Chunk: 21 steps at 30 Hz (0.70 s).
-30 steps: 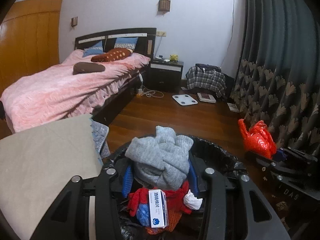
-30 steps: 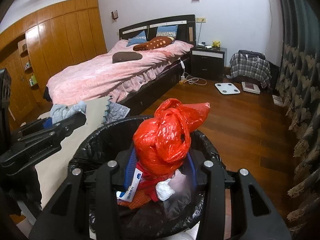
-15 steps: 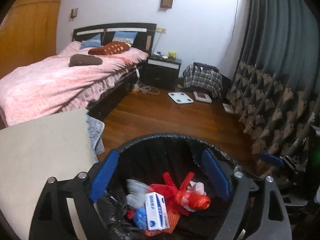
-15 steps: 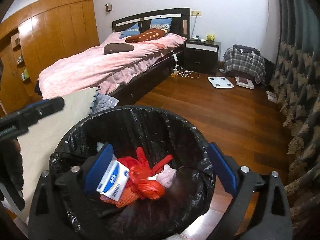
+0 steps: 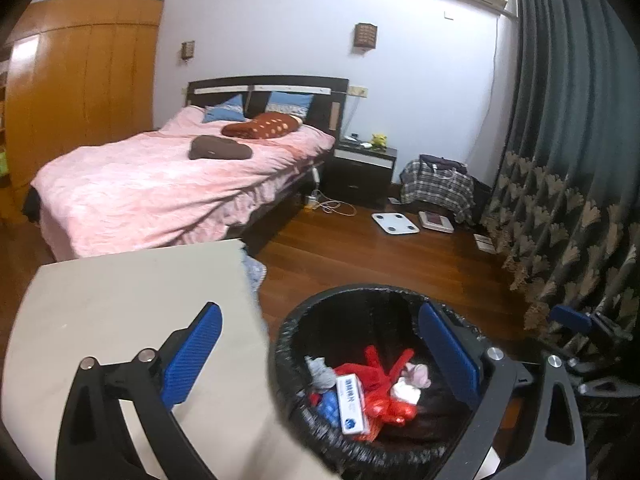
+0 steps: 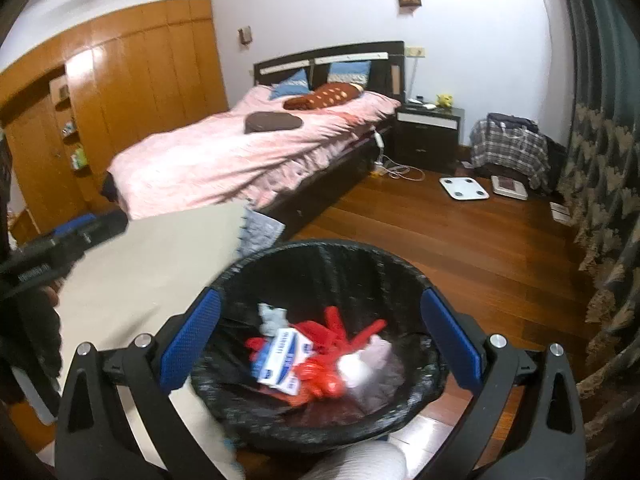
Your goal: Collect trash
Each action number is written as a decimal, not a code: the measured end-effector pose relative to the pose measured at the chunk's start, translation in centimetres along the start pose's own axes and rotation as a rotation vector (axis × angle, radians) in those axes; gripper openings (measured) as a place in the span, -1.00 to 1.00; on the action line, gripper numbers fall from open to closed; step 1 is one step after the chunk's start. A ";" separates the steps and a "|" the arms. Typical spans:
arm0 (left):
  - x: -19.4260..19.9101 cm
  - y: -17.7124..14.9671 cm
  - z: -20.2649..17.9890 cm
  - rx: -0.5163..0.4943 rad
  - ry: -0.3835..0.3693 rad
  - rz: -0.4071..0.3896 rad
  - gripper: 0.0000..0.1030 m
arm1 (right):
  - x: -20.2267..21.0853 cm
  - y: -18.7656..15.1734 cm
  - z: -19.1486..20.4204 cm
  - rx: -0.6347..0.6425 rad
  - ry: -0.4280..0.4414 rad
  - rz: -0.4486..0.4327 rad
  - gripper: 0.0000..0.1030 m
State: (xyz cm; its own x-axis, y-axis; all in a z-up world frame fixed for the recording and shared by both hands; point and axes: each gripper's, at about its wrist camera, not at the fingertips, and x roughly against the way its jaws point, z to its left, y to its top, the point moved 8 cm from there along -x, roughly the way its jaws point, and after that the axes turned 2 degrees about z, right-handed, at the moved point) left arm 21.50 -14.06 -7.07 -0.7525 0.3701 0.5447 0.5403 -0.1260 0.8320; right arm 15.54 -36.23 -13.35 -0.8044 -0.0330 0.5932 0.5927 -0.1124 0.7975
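Left gripper [image 5: 320,360] jaws wide apart, nothing between the pads. Left finger [image 5: 192,354] sits over the beige table [image 5: 120,300]; right finger [image 5: 448,352] over the bin [image 5: 292,328] rim. Bin ahead, slightly right, holding a red bag [image 5: 380,396], white box [image 5: 352,404] and grey cloth [image 5: 322,372]. Right gripper [image 5: 576,320] far right, by the curtain [image 5: 560,160].

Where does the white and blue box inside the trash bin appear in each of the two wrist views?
Left wrist view: the white and blue box lies low and right of centre, inside the black-lined trash bin, beside the red plastic bag.
Right wrist view: the box lies low and near the centre, in the bin.
Shared landmark: the white bathroom scale on the wooden floor.
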 end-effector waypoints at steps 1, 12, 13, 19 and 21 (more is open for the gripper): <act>0.7 -0.2 0.2 -0.002 0.013 -0.002 0.88 | 0.6 0.2 0.5 0.005 0.006 -0.009 0.90; 6.6 -1.1 1.2 -0.012 0.095 -0.038 0.88 | 4.5 1.0 3.8 0.031 0.013 -0.017 0.90; 7.1 -1.2 1.2 -0.017 0.100 -0.042 0.88 | 4.8 1.1 4.1 0.032 0.012 -0.014 0.90; 8.9 -1.4 0.8 -0.025 0.108 -0.058 0.88 | 5.8 1.5 5.2 0.043 0.017 -0.012 0.90; 9.2 -1.4 0.7 -0.018 0.108 -0.059 0.88 | 6.0 1.5 5.5 0.047 0.021 -0.014 0.90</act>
State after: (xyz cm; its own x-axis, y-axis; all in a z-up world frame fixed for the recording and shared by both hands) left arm 14.06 -9.79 -3.33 -0.8197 0.2759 0.5019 0.4875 -0.1239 0.8643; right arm 11.81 -31.10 -7.94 -0.8129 -0.0523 0.5800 0.5823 -0.0664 0.8102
